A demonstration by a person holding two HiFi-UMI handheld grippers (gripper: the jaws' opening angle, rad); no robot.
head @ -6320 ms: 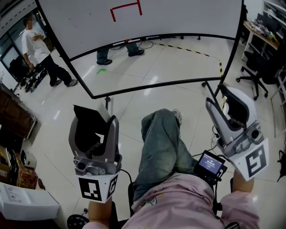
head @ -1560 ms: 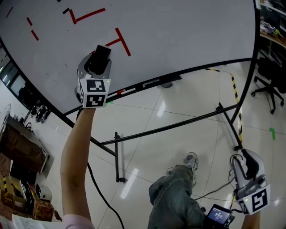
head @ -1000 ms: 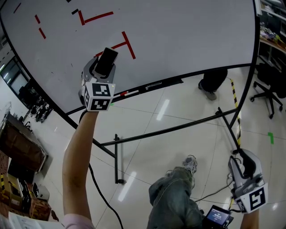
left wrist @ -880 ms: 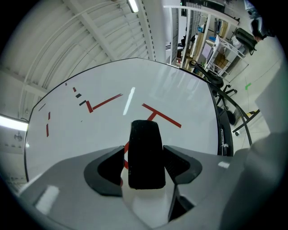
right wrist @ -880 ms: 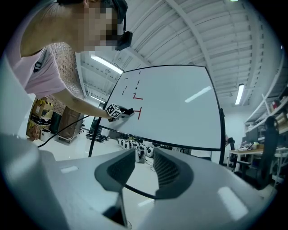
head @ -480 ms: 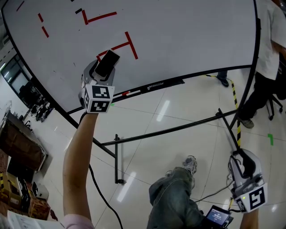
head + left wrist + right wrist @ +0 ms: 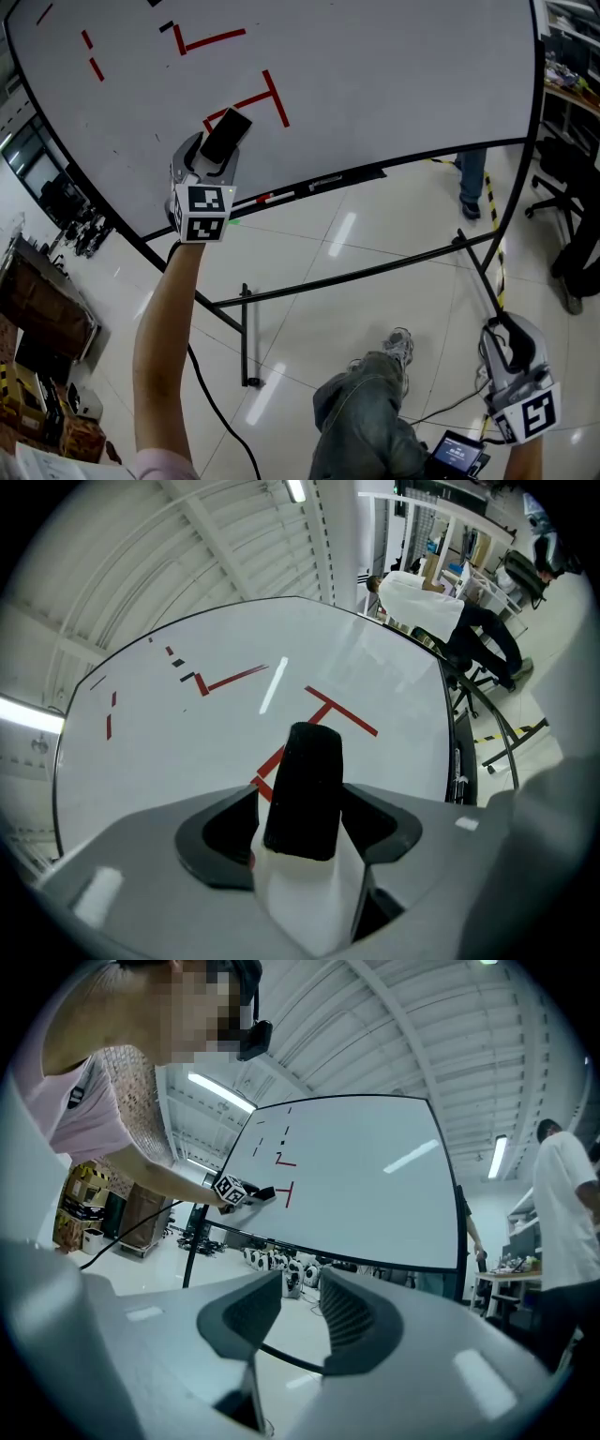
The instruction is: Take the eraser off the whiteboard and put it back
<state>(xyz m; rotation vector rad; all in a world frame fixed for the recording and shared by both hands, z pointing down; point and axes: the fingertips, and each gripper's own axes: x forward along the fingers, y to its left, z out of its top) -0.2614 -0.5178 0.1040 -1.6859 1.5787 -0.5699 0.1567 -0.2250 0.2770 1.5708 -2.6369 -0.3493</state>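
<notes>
Left gripper, eraser now at whiteboard

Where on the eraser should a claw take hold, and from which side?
Grip the eraser across its long sides near one end, from in front of the whiteboard: it is a slim block, and the left claw holds it so.

Black eraser, red-lined white whiteboard

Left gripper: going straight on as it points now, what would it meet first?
Probably the whiteboard, beside the red T mark; the eraser in the left gripper fingers would touch first. Gap unclear.
</notes>
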